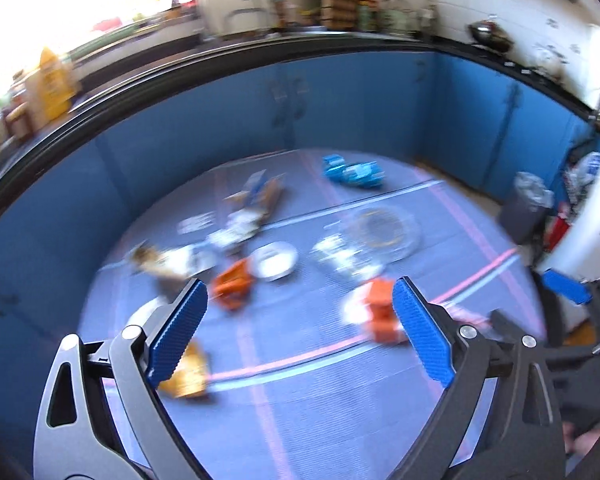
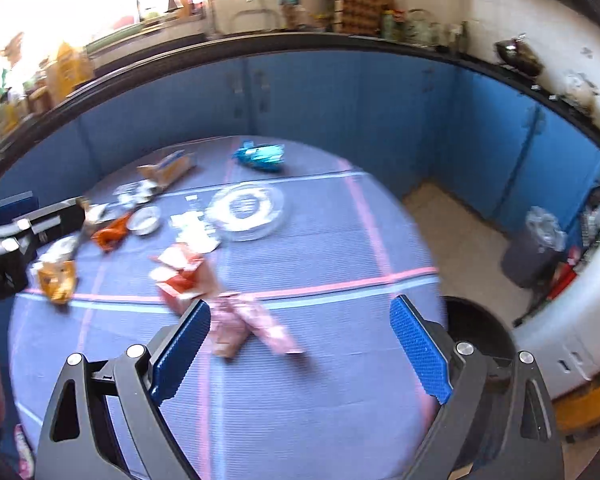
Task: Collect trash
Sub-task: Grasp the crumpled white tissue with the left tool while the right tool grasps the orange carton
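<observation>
Blurred trash lies across a round table with a blue striped cloth (image 1: 320, 400): a blue wrapper (image 1: 352, 172), a torn cardboard box (image 1: 260, 196), an orange wrapper (image 1: 234, 286), a white lid (image 1: 274, 260), a clear plastic plate (image 1: 384, 228), a red-and-white carton (image 1: 378, 312) and a yellow snack bag (image 1: 188, 372). My left gripper (image 1: 300, 284) hangs open above the cloth, holding nothing. My right gripper (image 2: 302, 302) is open too, and a pink wrapper (image 2: 248, 324) lies on the cloth under its left finger. The carton (image 2: 184, 276) lies just beyond.
A dark round container (image 2: 476, 332) stands beside the table's right edge. A grey bin with a clear liner (image 2: 536, 244) stands on the floor further right. Blue cabinets (image 2: 340, 112) under a cluttered black counter ring the table behind.
</observation>
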Demonstrator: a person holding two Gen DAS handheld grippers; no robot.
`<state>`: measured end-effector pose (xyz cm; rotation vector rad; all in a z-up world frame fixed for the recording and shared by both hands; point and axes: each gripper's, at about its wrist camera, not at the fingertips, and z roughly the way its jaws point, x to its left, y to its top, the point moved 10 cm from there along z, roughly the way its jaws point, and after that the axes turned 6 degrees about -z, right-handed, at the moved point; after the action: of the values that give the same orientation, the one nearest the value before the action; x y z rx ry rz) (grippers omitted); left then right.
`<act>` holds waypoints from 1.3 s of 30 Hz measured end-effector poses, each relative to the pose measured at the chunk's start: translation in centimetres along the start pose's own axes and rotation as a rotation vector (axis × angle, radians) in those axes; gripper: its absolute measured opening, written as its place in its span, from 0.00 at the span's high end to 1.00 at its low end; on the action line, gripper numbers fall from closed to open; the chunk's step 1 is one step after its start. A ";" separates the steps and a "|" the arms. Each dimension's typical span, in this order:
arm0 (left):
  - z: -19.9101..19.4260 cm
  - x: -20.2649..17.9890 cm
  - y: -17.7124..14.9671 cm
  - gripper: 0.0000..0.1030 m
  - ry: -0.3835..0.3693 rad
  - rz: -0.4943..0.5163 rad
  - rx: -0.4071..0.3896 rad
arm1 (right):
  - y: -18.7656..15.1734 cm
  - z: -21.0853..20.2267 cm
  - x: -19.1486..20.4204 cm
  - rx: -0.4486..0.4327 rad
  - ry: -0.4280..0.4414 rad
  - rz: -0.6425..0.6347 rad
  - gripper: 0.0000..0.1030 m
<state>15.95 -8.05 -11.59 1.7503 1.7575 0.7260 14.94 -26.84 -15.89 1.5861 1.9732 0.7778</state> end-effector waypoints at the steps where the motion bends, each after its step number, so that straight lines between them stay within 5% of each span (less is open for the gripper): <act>1: 0.1 2.1 -0.8 0.10 0.033 -0.029 0.003 | 0.0 0.2 1.0 0.006 0.023 -0.008 0.14; 7: 1.0 10.5 -4.4 0.10 0.165 -0.156 0.036 | 0.8 1.6 6.2 0.019 0.084 -0.079 0.14; 12: 2.3 15.5 -5.8 0.10 0.181 -0.251 0.089 | 1.6 3.6 9.3 0.051 0.120 -0.111 0.14; 26: 8.5 17.2 -5.0 0.11 0.145 -0.282 0.223 | 2.3 9.0 11.0 0.158 0.050 -0.151 0.14; 30: 9.2 17.3 -5.6 0.32 0.124 -0.287 0.253 | 2.1 9.6 11.2 0.172 0.041 -0.159 0.14; 32: 9.0 17.3 -5.5 0.51 0.123 -0.281 0.234 | 2.1 9.7 11.3 0.168 0.046 -0.159 0.30; 33: 8.9 17.1 -5.4 0.61 0.111 -0.280 0.231 | 2.0 10.0 11.5 0.178 0.052 -0.164 0.48; 39: 7.3 16.3 -4.2 0.74 0.090 -0.268 0.166 | 3.1 8.6 12.1 0.105 0.055 -0.184 0.52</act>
<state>18.16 8.18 -19.81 1.5613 2.1156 0.5655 20.49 -13.35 -20.18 1.4280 2.1953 0.6607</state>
